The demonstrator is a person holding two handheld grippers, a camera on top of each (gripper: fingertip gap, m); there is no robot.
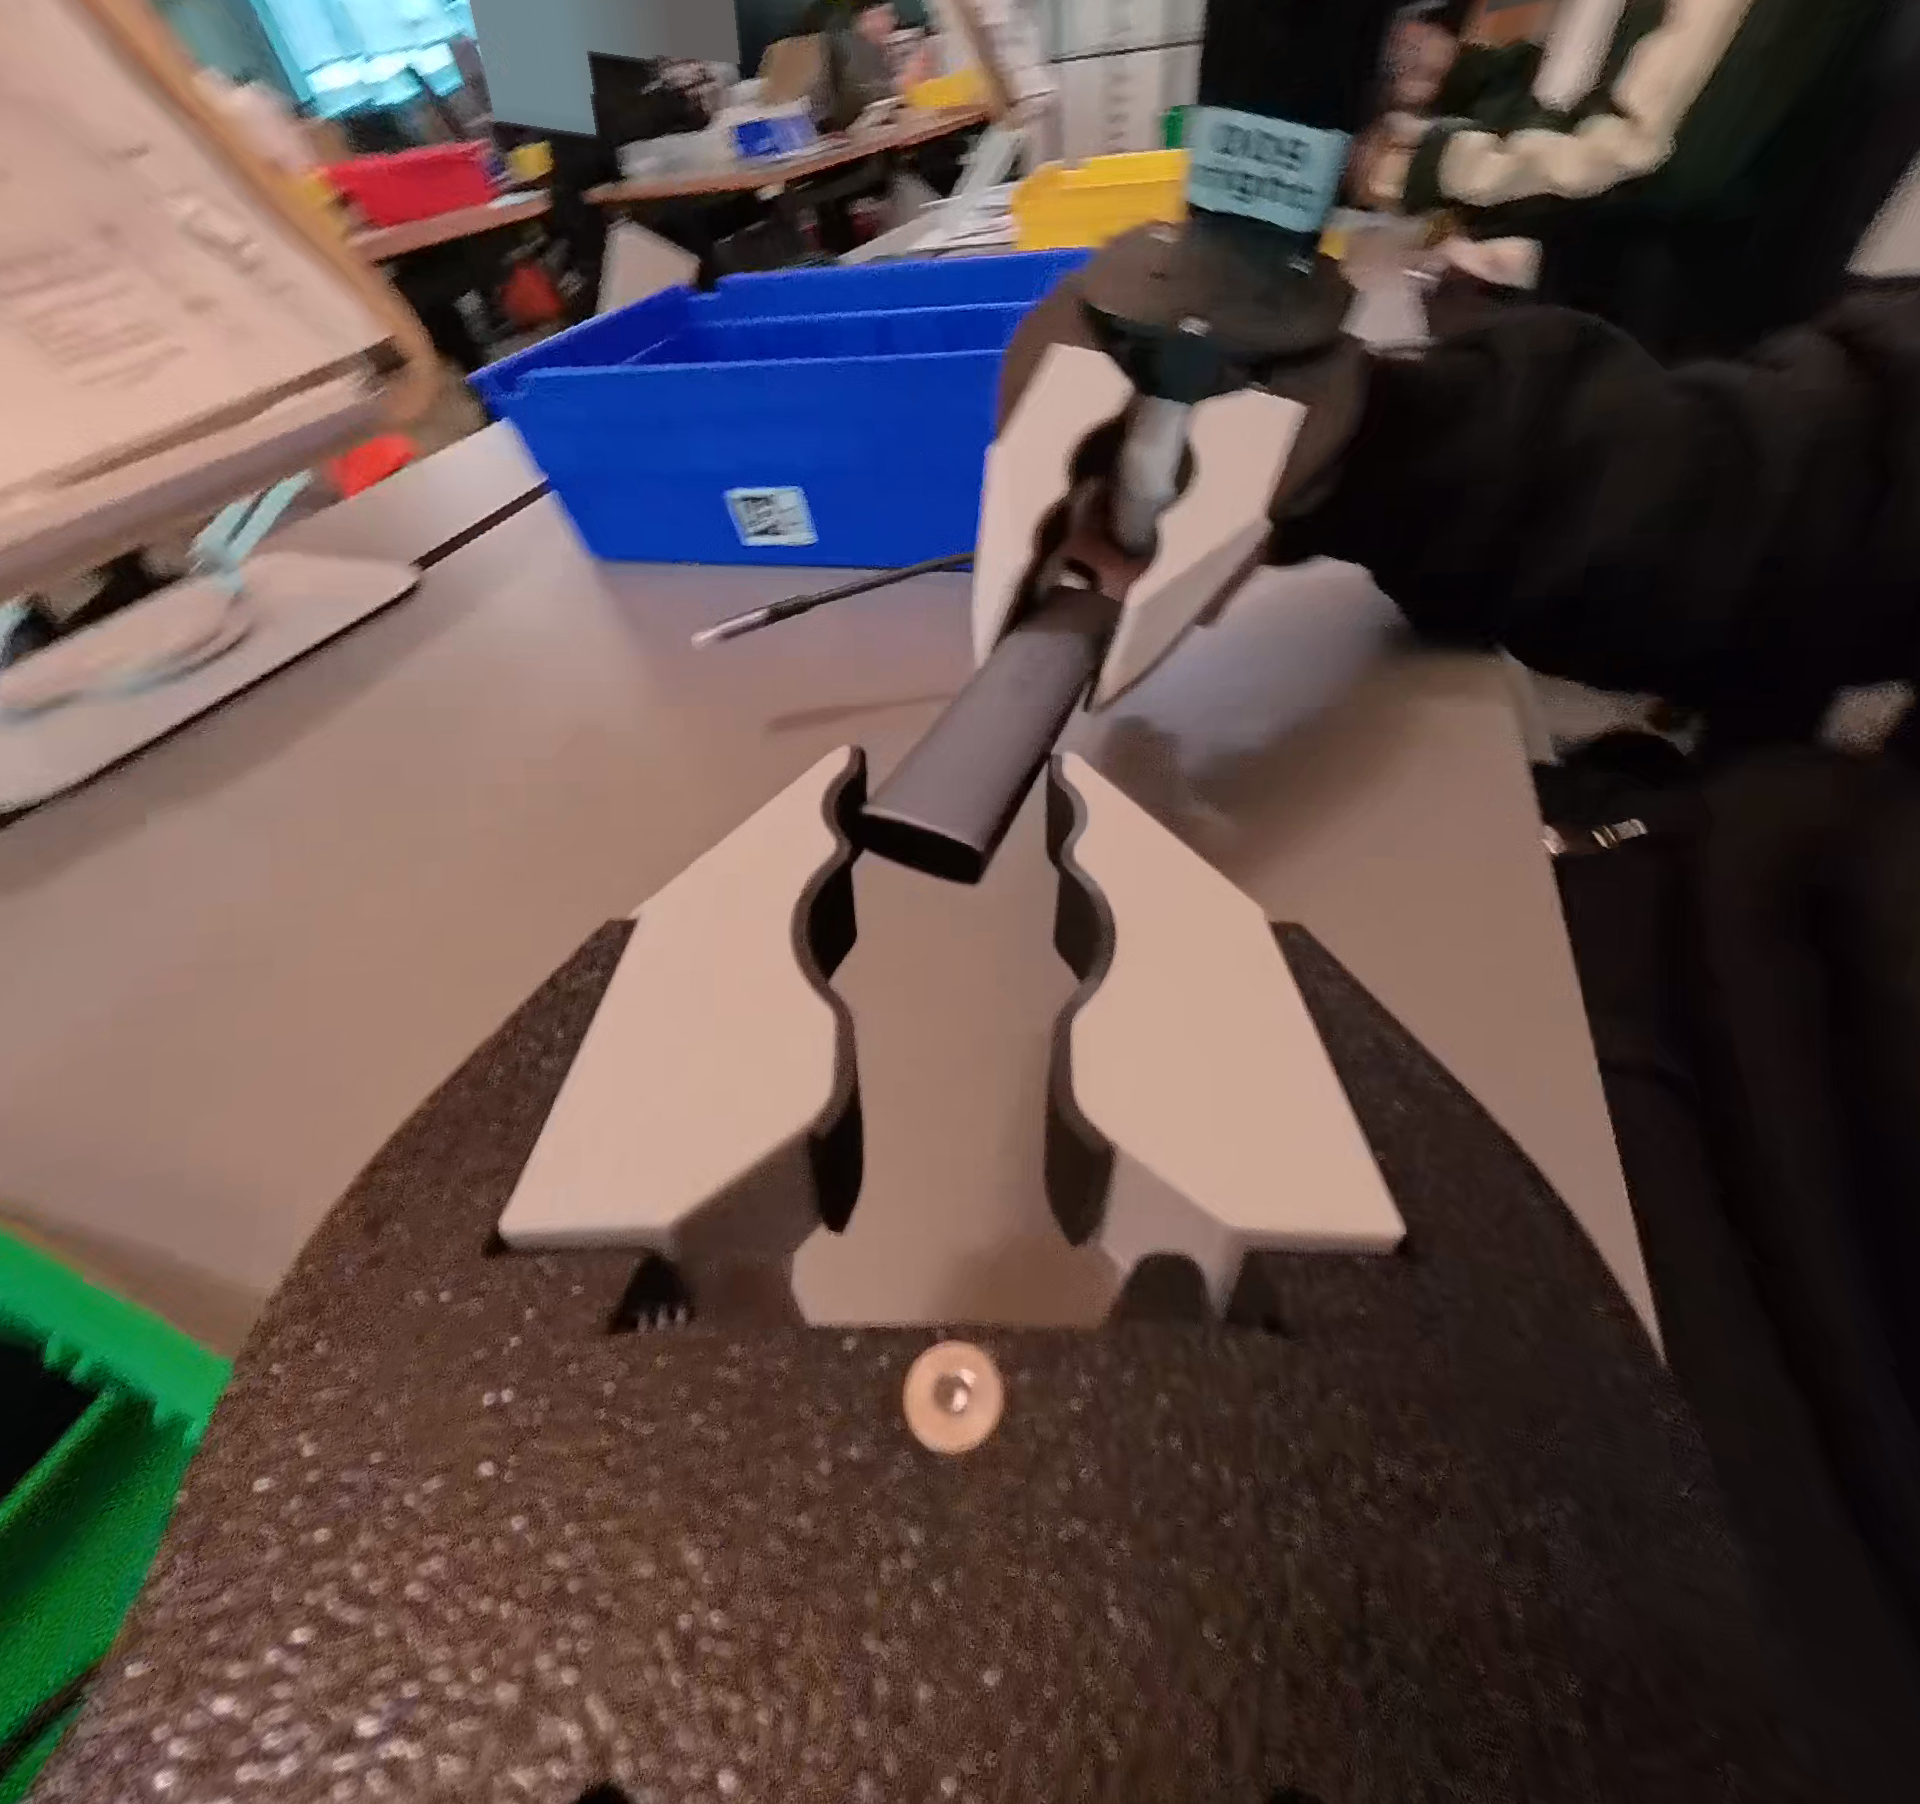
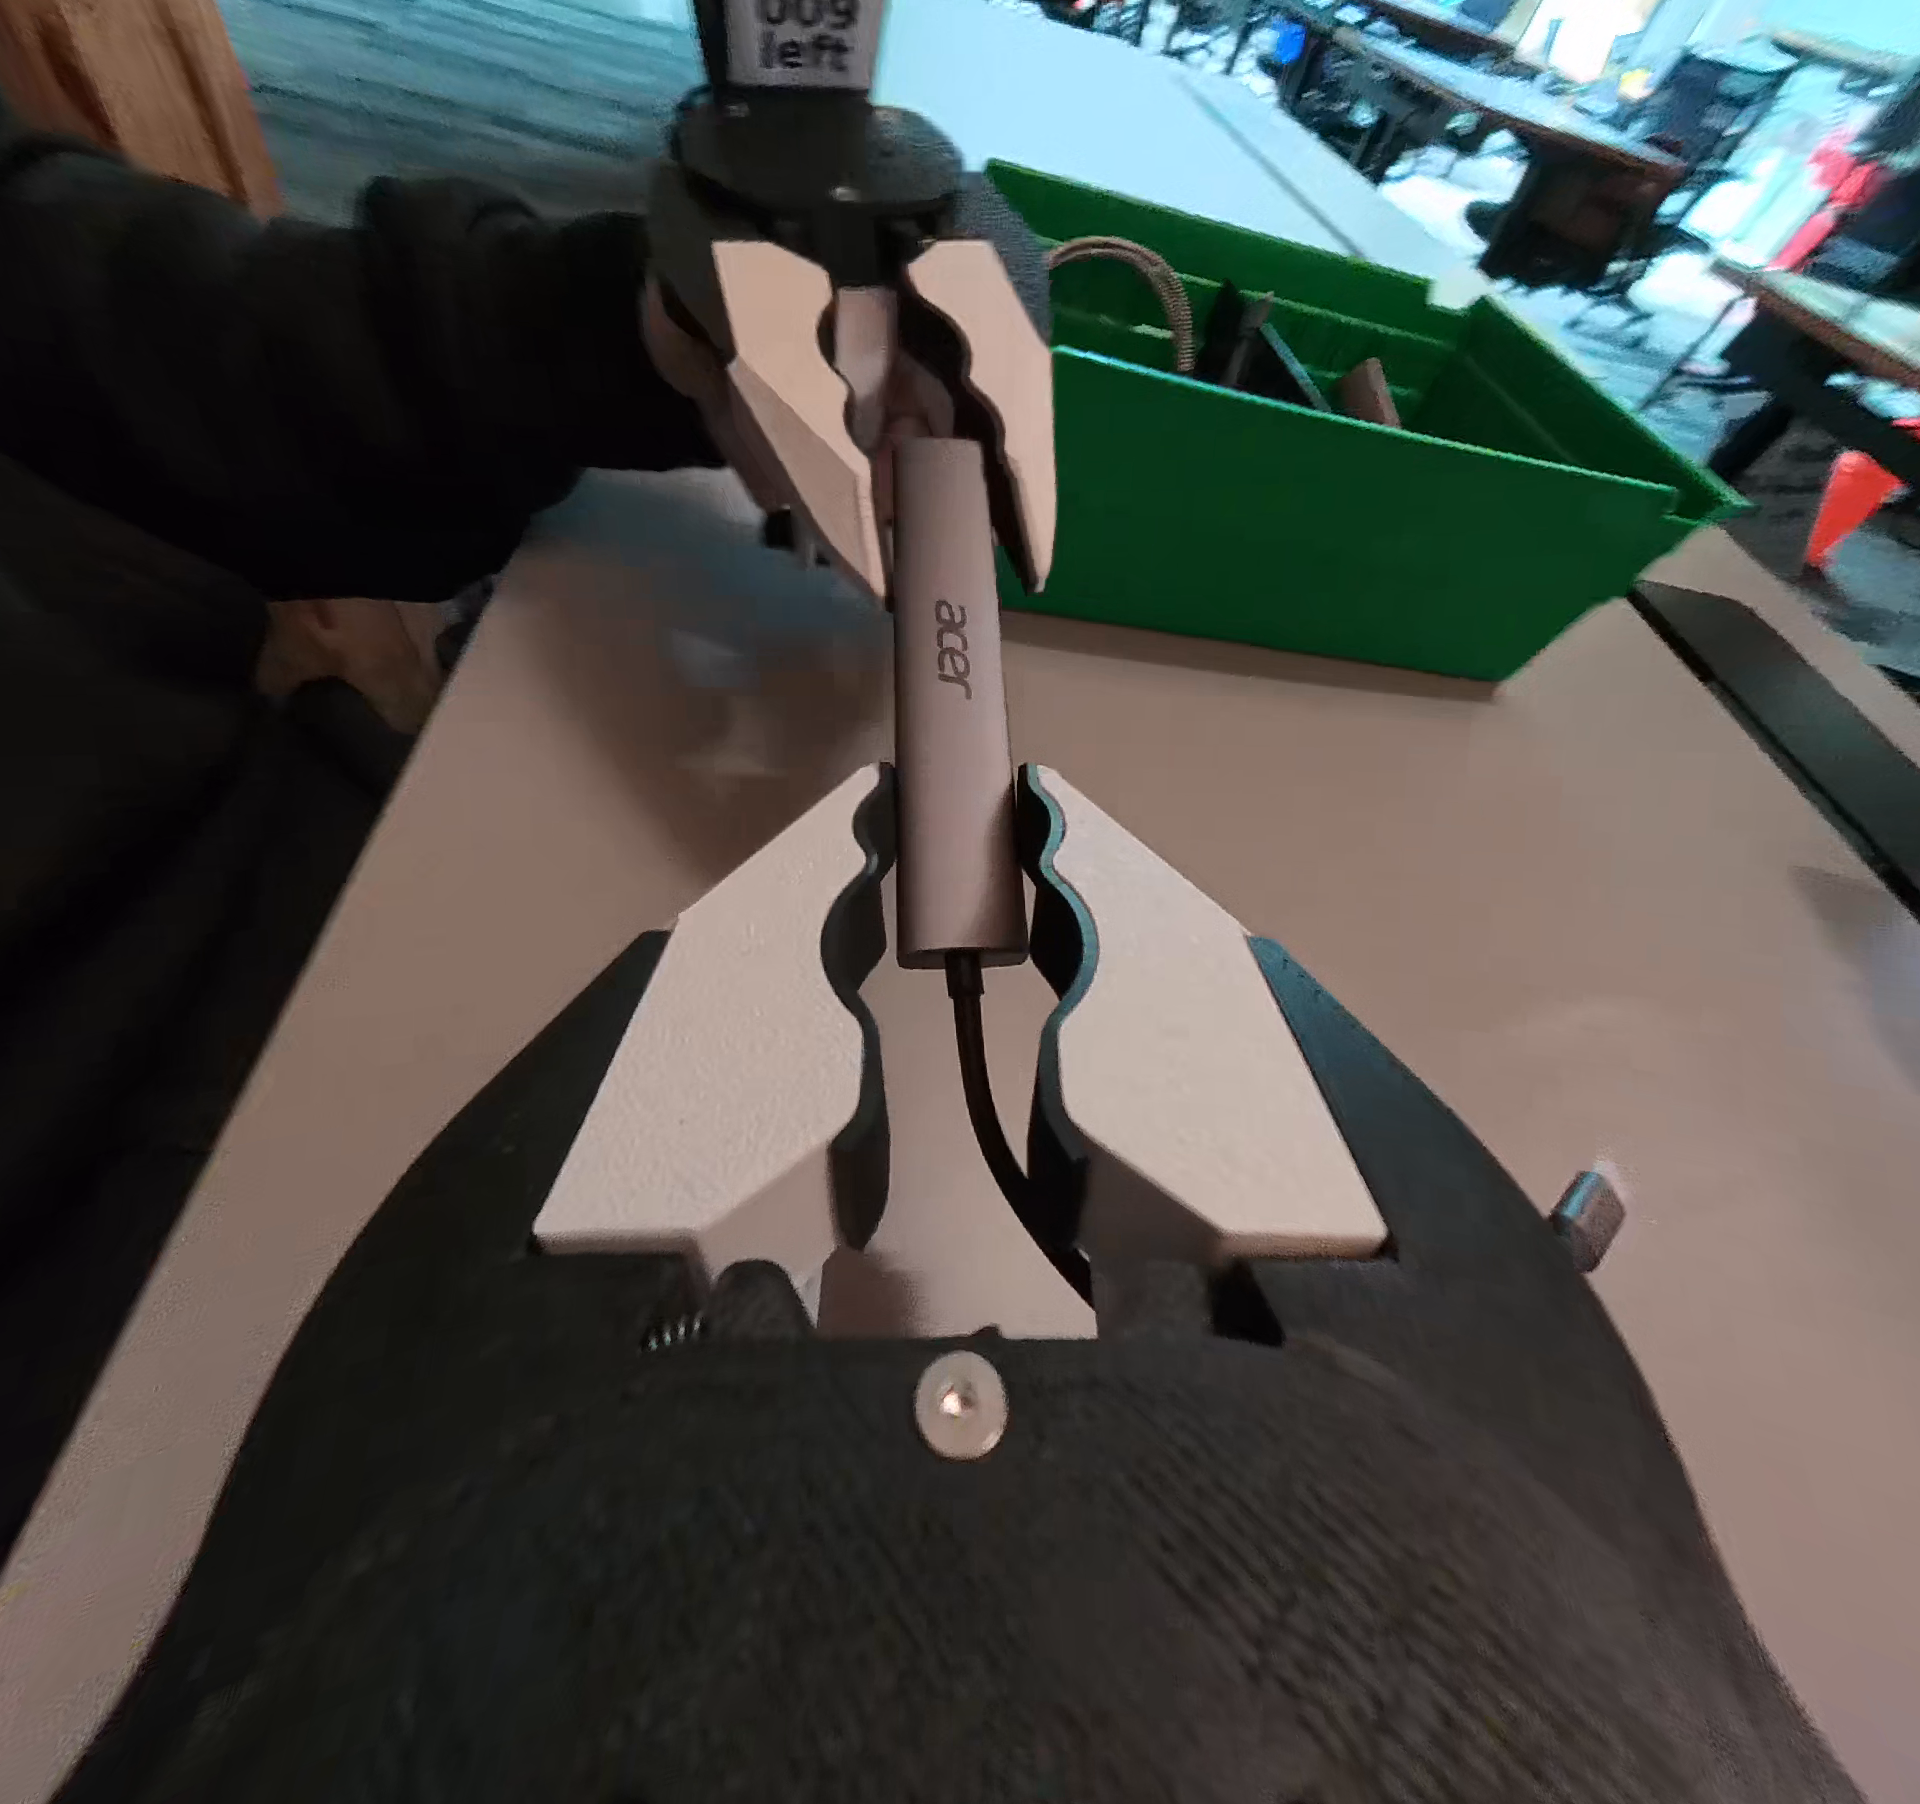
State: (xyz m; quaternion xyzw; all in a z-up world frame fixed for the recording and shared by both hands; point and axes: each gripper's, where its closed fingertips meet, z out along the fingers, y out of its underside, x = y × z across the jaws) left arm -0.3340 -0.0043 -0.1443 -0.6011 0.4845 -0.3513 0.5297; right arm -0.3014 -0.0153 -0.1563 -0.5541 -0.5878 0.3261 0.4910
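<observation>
A slim grey USB hub [image 2: 951, 715] is held in the air above a pale table [image 2: 1351, 923], stretched between two handheld grippers that face each other. The right gripper [image 2: 954, 819] has its jaws clamped on the hub's cable end, and the black cable [image 2: 987, 1110] trails back between its fingers. At the hub's far end, the left gripper [image 1: 956, 819] brackets the free tip; its jaws stand slightly apart, close to the hub's sides, and whether they press on it cannot be told.

Beyond the hub, in the right wrist view, a green bin [image 2: 1299, 528] of cables sits on the table. In the left wrist view, a blue bin [image 1: 769, 424] stands behind the hub.

As a judgement: a clean handover calls for keeping the hub straight between both grippers and closing the left jaws squarely before the right lets go.
</observation>
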